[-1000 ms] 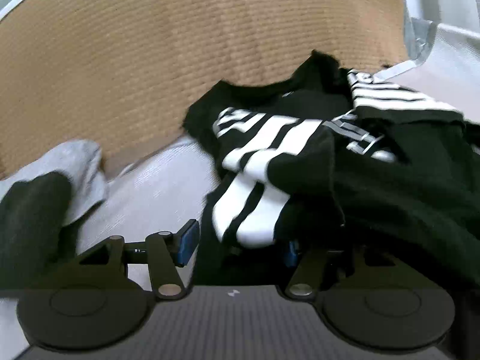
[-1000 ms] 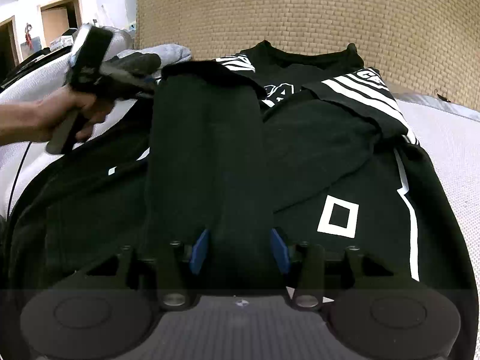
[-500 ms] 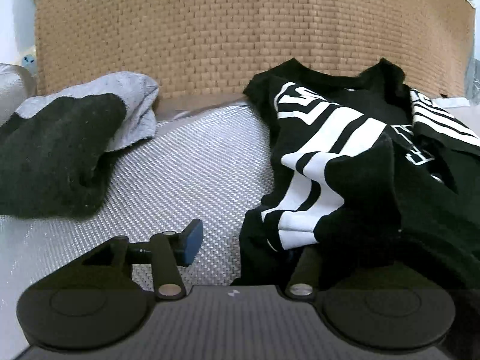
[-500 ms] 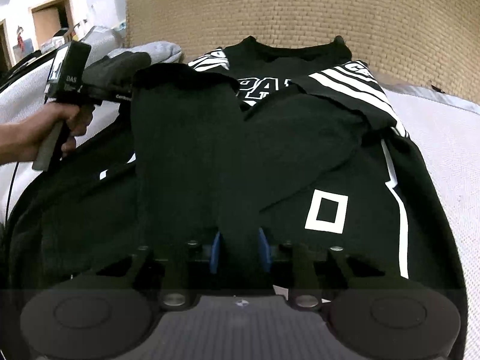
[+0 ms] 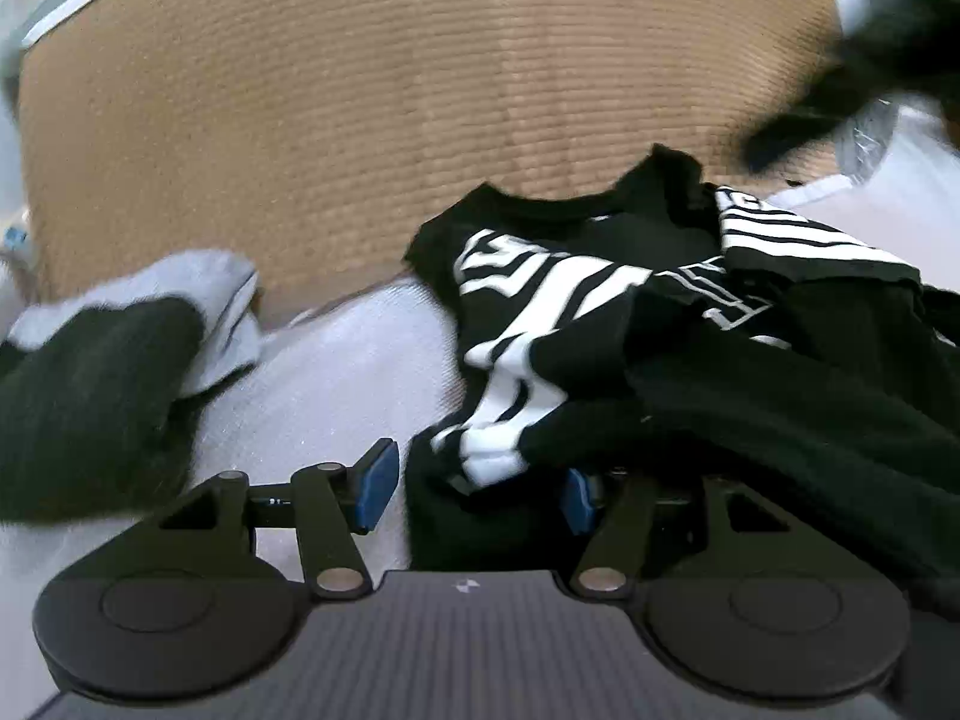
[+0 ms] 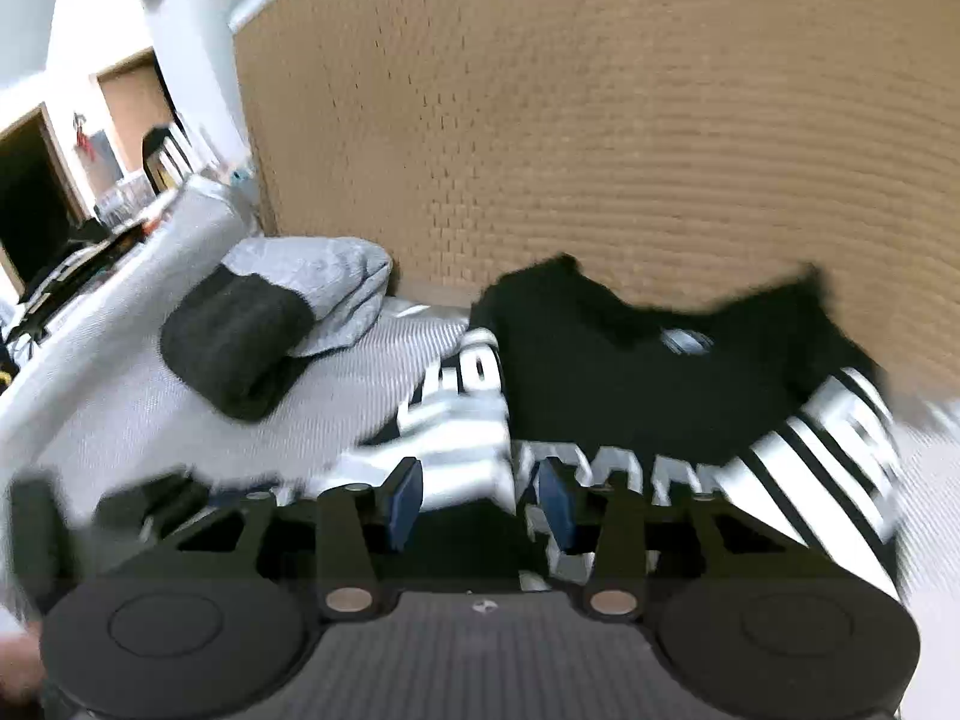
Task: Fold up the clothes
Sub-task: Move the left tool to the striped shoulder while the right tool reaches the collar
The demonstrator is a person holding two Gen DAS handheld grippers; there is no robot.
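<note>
Left wrist: rumpled black white-striped shirt (image 5: 690, 360)

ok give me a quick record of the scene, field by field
garment: black striped t-shirt, collar toward the woven panel
surface: pale bed cover
left gripper: open, shirt edge between its jaws
right gripper: jaws just been opening, nothing pinched, over the shirt
beside: grey and black bundle, apart from the shirt
</note>
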